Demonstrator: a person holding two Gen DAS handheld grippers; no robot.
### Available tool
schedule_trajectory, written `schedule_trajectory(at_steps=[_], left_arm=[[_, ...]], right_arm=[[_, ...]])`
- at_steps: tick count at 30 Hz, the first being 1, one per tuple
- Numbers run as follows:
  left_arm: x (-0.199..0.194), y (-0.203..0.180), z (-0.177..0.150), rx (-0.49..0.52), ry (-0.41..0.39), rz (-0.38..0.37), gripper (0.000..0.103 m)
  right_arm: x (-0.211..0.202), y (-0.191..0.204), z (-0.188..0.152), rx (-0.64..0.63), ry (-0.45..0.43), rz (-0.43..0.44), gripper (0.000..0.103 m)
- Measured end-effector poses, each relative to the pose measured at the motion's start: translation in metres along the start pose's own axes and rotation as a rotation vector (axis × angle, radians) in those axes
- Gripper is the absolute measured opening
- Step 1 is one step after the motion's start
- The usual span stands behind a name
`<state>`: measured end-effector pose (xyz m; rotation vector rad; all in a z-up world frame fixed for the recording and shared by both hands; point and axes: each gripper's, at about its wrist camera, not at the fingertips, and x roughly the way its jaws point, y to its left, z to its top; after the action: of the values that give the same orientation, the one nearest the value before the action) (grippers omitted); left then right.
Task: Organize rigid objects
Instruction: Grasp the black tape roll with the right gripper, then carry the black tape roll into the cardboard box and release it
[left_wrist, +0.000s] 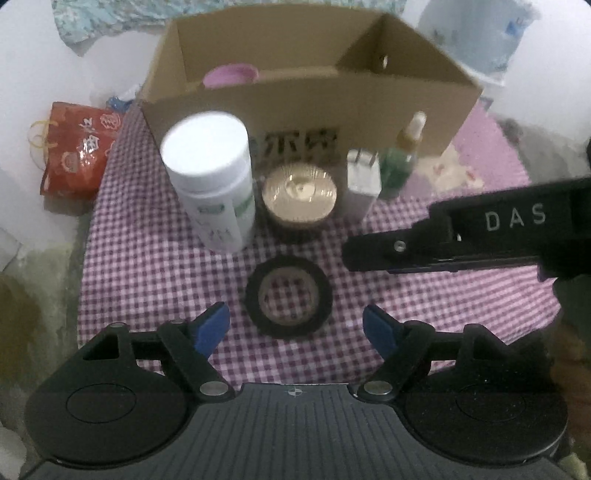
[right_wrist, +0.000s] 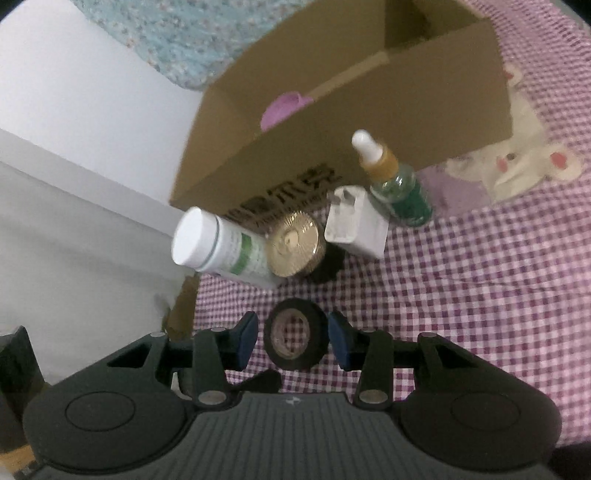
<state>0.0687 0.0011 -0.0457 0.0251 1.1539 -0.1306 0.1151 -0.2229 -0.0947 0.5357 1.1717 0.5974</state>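
My right tongs (right_wrist: 291, 339) sit low over the black tape roll (right_wrist: 295, 339), one blue pad on each side of it. Pads stand apart; small gaps show on both sides, so no clamp on the roll. In the left wrist view the right tongs (left_wrist: 354, 254) come in from the right edge, tips just right of the roll (left_wrist: 289, 297) and a little farther away.

My left tongs (left_wrist: 295, 330) are wide apart and empty. The roll lies just beyond the gap between their pads, roughly centred, touching neither.

Tape roll: flat on the checked purple-and-white cloth (left_wrist: 155, 266) covering the surface, hole facing up, black outer wrap, brownish inner core, cloth pattern visible through the hole.

Far side of the roll, a row stands in front of the cardboard box (left_wrist: 369, 110):
- white bottle (left_wrist: 212, 181) with white cap and green label, at the left end
- round gold-lidded tin (left_wrist: 300, 195), just right of the bottle, directly behind the roll
- white plug adapter (left_wrist: 364, 184), prongs up, right of the tin
- green dropper bottle (left_wrist: 400, 162) with amber collar and white bulb, right end, just beside the adapter

Box is open-topped, black printing on the near wall, something pink (left_wrist: 231, 75) inside at its left part; can't tell what. Red patterned bag (left_wrist: 79, 147) off the left edge of the cloth. Images are slightly blurred.
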Motion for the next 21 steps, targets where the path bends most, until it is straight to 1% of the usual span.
schedule_trajectory(at_steps=[2, 4, 9, 13, 16, 19, 21], left_arm=[[0.008, -0.001, -0.002, 0.005, 0.013, 0.011, 0.076], [0.015, -0.002, -0.001, 0.011, 0.021, 0.017, 0.071], [0.03, -0.001, -0.002, 0.015, 0.051, 0.022, 0.061], [0.033, -0.001, -0.002, 0.018, 0.053, 0.018, 0.062], [0.032, -0.004, -0.002, 0.029, 0.048, 0.005, 0.061], [0.033, -0.009, -0.003, 0.048, 0.046, -0.007, 0.06], [0.033, -0.014, -0.003, 0.06, 0.046, -0.032, 0.06]], right_arm=[[0.011, -0.001, 0.0, -0.001, 0.018, -0.011, 0.043], [0.018, -0.001, 0.0, -0.002, 0.03, -0.019, 0.04], [0.033, -0.003, 0.001, -0.009, 0.06, -0.033, 0.036], [0.042, -0.008, 0.0, 0.01, 0.08, -0.033, 0.033], [0.047, -0.017, -0.002, 0.048, 0.096, -0.01, 0.03], [0.042, -0.024, -0.004, 0.07, 0.092, -0.011, 0.03], [0.035, -0.028, -0.005, 0.079, 0.084, -0.02, 0.03]])
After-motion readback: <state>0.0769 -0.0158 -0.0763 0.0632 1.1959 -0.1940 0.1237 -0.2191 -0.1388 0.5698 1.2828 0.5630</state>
